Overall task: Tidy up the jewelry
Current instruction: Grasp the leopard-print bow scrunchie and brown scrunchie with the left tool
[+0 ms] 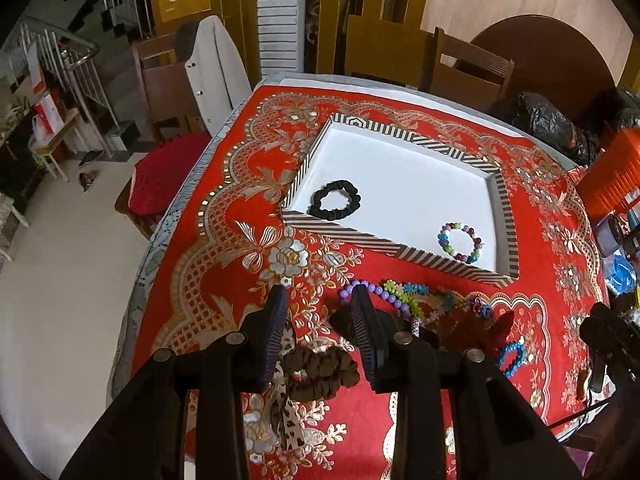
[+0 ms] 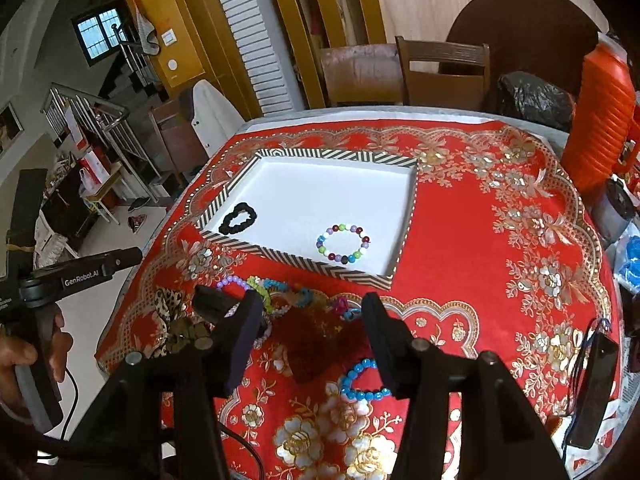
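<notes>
Both grippers – L (image 1: 320, 294), R (image 2: 310, 300) – jaws apart, empty, above pile (image 1: 416, 300). Risk: tangled bracelets lift together, drop short of tray (image 1: 384, 244). Blue bracelet (image 2: 362, 382) near R jaw, cld get knocked.

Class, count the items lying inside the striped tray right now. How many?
2: a black scrunchie in the striped tray's near-left corner, and a multicoloured bead bracelet near its near-right corner. None seems hidden.

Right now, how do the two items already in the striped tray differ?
The black scrunchie is soft gathered fabric in one colour; the beaded bracelet is hard round beads in many colours. The scrunchie lies in the tray's near left corner, the bracelet toward its near right. Both are closed loops lying flat.
</notes>
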### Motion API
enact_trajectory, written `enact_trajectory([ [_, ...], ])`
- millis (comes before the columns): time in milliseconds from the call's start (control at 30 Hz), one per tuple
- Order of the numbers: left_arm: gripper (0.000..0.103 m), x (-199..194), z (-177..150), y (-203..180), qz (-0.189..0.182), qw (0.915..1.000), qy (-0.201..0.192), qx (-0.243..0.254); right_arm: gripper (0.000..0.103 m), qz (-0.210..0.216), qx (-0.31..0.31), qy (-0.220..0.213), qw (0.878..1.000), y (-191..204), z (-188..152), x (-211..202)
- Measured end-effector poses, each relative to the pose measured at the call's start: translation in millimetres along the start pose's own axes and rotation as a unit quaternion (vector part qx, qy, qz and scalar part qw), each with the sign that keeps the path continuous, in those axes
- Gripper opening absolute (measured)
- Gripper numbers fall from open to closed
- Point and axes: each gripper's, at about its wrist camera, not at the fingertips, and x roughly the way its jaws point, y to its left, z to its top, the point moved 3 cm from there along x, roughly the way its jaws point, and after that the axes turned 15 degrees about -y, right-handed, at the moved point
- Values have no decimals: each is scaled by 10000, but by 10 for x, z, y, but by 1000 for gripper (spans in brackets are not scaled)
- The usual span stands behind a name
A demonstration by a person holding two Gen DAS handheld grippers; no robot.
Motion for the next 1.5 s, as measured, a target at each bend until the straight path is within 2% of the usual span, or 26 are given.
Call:
enact_trajectory([
  [67, 20, -22, -20, -12, 9, 10000, 0, 13, 60, -63, -131, -14, 9999, 25, -12, -23],
  [300, 20, -85, -68, -10, 39, 10000, -30, -27, 60, 57, -106, 33, 9999, 34, -42, -60],
  [1500, 20, -32, -119, 68, 13, 9998, 174, -83, 62, -3, -119, 220, 9997, 53, -104, 38],
])
